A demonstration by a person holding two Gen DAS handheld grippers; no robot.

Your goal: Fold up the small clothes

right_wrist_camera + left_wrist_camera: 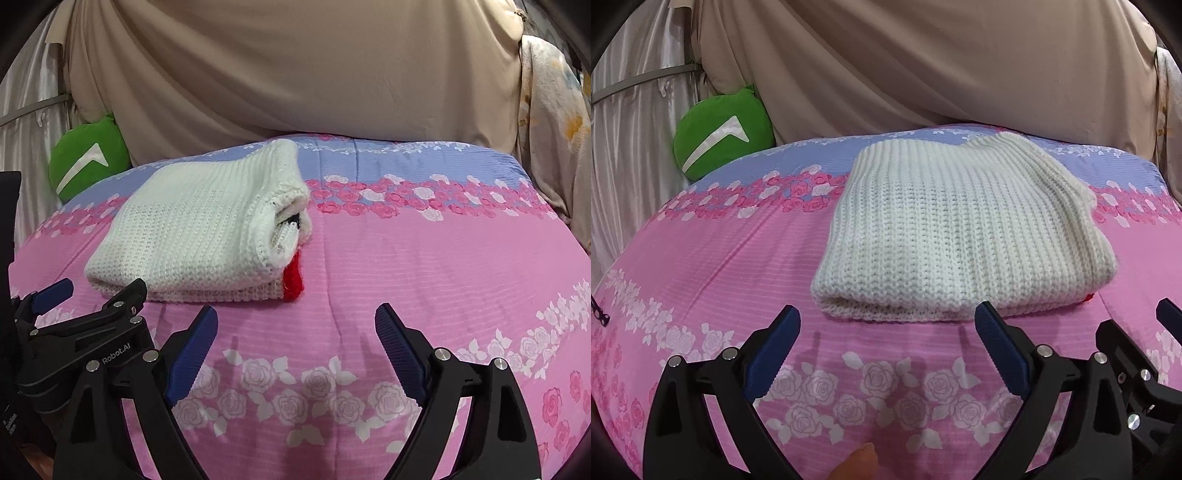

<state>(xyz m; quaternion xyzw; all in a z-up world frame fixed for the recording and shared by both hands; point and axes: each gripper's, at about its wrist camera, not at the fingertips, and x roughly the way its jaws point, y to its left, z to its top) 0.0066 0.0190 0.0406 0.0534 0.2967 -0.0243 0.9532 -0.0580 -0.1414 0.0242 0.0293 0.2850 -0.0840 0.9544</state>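
I have both grippers spread and empty, and the folded white knit sweater (945, 236) lies on the bed (701, 258) just beyond the left gripper (886, 325), up-left of the right gripper (295, 321), long axis across the frame.

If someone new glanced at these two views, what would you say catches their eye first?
First the white knit, folded into a thick bundle on the pink rose bedspread, with a red bit poking out at its right end. Next the green cushion, wedged at the bed's far left against the drapes. In the foreground, the left tool and right tool are both open and empty, just short of the knit.
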